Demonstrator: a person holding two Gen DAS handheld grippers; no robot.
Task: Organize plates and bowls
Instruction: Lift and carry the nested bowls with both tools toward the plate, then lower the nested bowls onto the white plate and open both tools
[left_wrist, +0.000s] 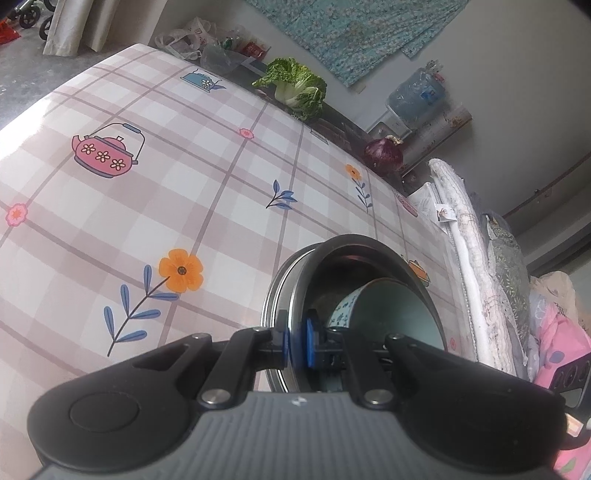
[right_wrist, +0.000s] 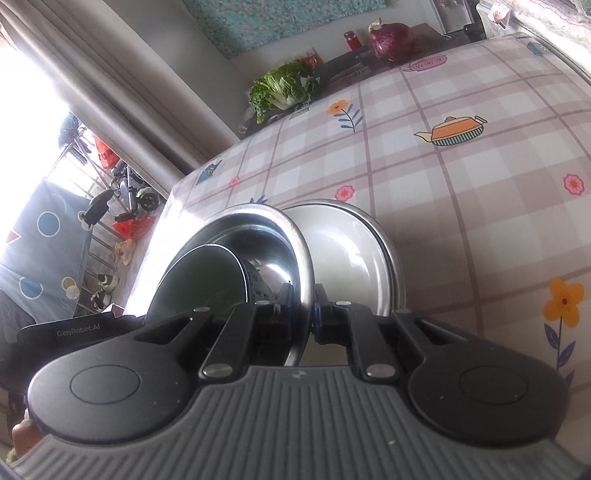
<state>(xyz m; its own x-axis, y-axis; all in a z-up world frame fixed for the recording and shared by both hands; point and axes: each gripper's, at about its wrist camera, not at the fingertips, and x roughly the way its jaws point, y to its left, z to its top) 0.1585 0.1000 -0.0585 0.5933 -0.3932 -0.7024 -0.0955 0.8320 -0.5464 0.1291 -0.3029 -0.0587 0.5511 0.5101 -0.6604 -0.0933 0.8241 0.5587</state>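
Above the plaid tablecloth, both of your grippers carry 1 nested stack between them; left gripper has its blue pads clamped tight on the rim of the steel bowl, and right gripper is pinched just as tight on the opposite rim of that bowl; neither claw has any spare opening.

Step in hand, as judged: lowering the stack to the table. Notes for you:
1. Keep both hands descending at the same rate; the bowl is held only by 2 thin rim pinches, so uneven lowering would likely twist it out of the pads.
2. Level the stack before contact; it looks tilted in both wrist views.
3. Aim for the bare cloth nearest you; the cabbage and red onion sit well apart at the far edge, so no conflict there.
4. Loosen the pads only once the base rests on the cloth; release 1 side at a time.

Appearance of the stack: outer steel bowl, polished and mirror-like inside, rolled rim; nested within it a ceramic bowl, pale green inside with a small blue floral pattern outside, lying loose and tipped; likely to slide. A steel plate sits just behind the bowl in the right wrist view; whether it touches the bowl or lies on the table, I cannot tell.
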